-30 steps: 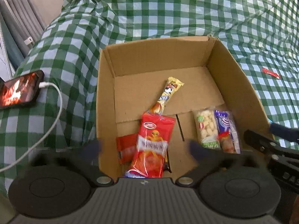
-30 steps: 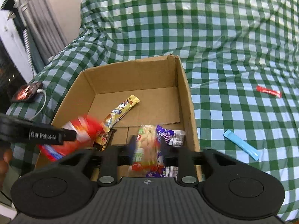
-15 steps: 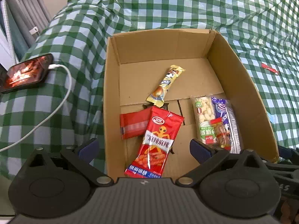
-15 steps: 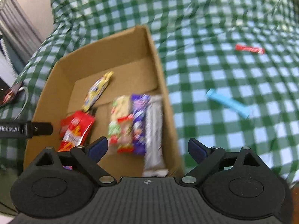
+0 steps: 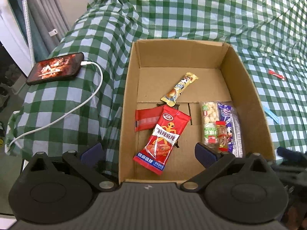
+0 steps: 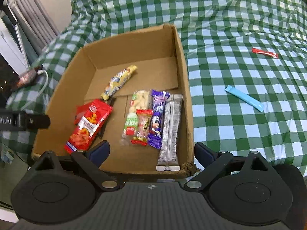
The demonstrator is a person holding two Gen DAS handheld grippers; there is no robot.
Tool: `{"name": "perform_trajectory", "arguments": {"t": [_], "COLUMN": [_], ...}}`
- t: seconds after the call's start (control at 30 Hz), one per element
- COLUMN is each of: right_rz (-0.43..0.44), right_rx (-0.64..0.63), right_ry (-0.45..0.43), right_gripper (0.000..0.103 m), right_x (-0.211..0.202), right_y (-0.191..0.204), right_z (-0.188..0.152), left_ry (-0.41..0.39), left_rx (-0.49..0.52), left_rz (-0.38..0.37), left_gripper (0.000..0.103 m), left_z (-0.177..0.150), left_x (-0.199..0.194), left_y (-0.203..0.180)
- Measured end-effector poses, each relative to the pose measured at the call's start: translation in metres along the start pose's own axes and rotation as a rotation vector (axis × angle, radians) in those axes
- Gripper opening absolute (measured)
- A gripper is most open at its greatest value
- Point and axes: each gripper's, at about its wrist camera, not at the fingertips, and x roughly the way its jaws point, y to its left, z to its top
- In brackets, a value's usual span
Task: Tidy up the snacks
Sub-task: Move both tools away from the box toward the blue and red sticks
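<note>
An open cardboard box (image 5: 247, 88) (image 6: 182, 61) on the green checked cloth holds several snack packs. A red chilli snack bag (image 5: 163, 138) (image 6: 89, 123) lies at the box's near left over a flat red pack (image 5: 145, 119). A yellow bar (image 5: 180, 89) (image 6: 120, 81) lies mid-floor. Along the right wall lie a green-white puffed pack (image 5: 209, 123) (image 6: 137, 108), a purple bar (image 6: 158, 118) and a silver bar (image 6: 170, 128). My left gripper (image 5: 149, 153) hangs open over the near edge, empty. My right gripper (image 6: 151, 153) is open and empty too.
Outside the box, a light blue stick pack (image 6: 243, 98) (image 5: 270, 113) and a small red sachet (image 6: 264, 52) (image 5: 276, 74) lie on the cloth to the right. A phone (image 5: 55, 68) on a white cable (image 5: 76, 113) rests at the cloth's left edge, with curtains beyond.
The red chilli bag was let go and lies in the box. The right gripper's jaws spread wide off the packs by the right wall. Both grippers drew back from the box.
</note>
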Motion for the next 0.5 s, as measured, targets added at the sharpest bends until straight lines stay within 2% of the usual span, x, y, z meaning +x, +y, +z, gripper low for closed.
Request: {"name": "perform_trajectory", "arguments": {"t": [0.17, 0.37, 0.5], "right_rz": [-0.022, -0.112, -0.199], "right_rx": [0.037, 0.098, 0.125], "right_ry": [-0.105, -0.242, -0.317], "right_gripper": [0.098, 0.1, 0.101], "right_x": [-0.048, -0.117, -0.144], "right_y": [-0.022, -0.076, -0.118], "right_z": [0.008, 0.009, 0.0], "left_ry": [-0.027, -0.004, 0.03], "left_rx": [0.016, 0.033, 0.052], "left_rz": [-0.032, -0.152, -0.239], "left_gripper": [0.103, 0.103, 0.103], "left_z": [-0.008, -0.01, -0.006], "left_x": [-0.024, -0.045, -0.053], "left_y": [-0.019, -0.069, -0.118]}}
